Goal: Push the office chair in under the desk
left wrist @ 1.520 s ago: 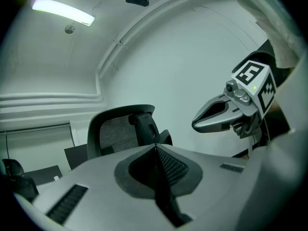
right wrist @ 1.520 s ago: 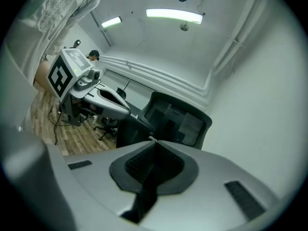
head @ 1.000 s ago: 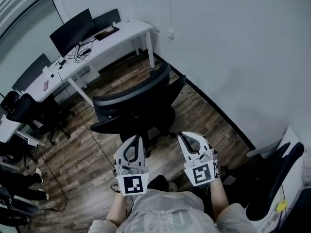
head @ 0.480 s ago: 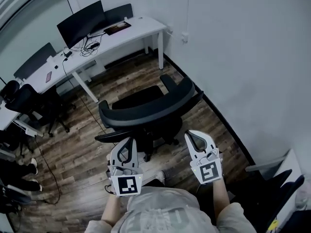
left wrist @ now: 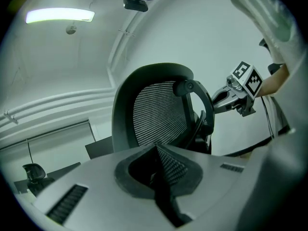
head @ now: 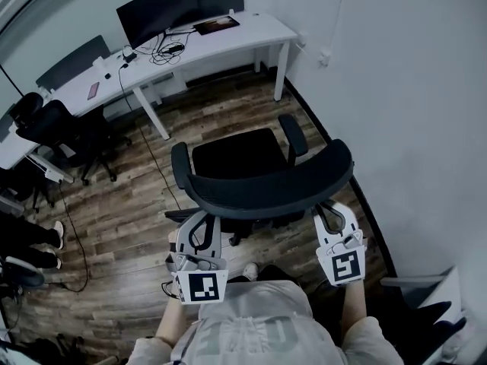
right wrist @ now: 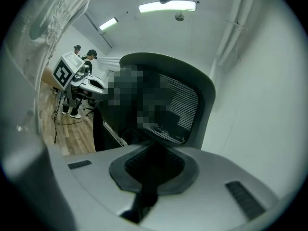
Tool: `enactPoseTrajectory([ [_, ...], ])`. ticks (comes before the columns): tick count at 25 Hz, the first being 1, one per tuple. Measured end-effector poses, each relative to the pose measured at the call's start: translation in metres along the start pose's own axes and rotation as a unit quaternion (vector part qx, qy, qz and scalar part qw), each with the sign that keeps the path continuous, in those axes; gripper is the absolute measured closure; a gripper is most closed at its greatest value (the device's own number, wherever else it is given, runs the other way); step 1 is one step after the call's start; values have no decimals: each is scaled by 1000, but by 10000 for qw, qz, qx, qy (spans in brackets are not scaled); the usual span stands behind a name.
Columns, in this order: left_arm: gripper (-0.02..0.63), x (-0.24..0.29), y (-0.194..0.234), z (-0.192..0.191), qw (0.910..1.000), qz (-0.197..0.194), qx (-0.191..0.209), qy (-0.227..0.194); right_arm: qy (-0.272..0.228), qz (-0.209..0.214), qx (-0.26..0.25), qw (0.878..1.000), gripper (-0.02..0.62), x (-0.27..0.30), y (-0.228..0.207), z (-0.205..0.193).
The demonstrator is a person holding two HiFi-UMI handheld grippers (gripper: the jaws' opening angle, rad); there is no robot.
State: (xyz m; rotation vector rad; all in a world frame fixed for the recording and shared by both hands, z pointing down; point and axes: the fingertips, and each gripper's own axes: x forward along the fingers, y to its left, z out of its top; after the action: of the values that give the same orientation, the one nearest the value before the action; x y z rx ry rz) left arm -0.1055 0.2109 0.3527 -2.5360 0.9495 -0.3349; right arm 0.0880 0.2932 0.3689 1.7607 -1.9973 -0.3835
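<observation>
Office chair now at frame centre, nearer than half a second ago, still well apart from desk at upper left. Left gripper and right gripper just below backrest, jaws together, empty.

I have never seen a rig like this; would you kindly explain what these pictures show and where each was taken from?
No robot here: a person holds a two-jaw gripper in each hand. The head view looks down from a camera on the person's head: the left gripper and right gripper sit just behind a black mesh-backed office chair facing a white desk with a dark monitor. The two gripper views come from cameras riding on each gripper, looking along its jaws at the chair's backrest. Both pairs of jaws are together, holding nothing.
</observation>
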Motion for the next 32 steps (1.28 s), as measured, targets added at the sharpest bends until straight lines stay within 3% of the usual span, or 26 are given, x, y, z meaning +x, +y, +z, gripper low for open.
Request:
enactPoseTrajectory([
  [4, 589, 2, 5, 6, 9998, 182, 39, 20, 70, 284, 299, 9991, 572, 5, -1, 0],
  [14, 588, 3, -2, 14, 9973, 596, 330, 272, -290, 1196, -259, 9921, 572, 20, 5, 13],
  [18, 584, 0, -7, 12, 9976, 287, 297, 557, -165, 1768, -399, 9833, 570, 21, 13, 18],
  [19, 562, 0, -9, 12, 9970, 139, 385, 654, -68, 1900, -466, 9807, 567, 22, 16, 16],
  [20, 493, 2, -12, 12, 9957, -38, 519, 773, 25, 2019, -542, 9779, 549, 23, 18, 13],
  [21, 433, 2, -14, 11, 9933, -220, 677, 912, 122, 2129, -641, 9749, 481, 23, 21, 9],
  [22, 423, 2, -17, 9, 9899, -387, 851, 1063, 230, 2223, -794, 9715, 432, 23, 23, 6],
  [27, 410, -5, -19, -7, 9632, -921, 1818, 1754, 753, 2429, -1813, 9500, 426, 13, 12, -11],
  [32, 410, -5, -18, -28, 9306, -1393, 2413, 2375, 1196, 2562, -2775, 9182, 426, 13, -10, -26],
])
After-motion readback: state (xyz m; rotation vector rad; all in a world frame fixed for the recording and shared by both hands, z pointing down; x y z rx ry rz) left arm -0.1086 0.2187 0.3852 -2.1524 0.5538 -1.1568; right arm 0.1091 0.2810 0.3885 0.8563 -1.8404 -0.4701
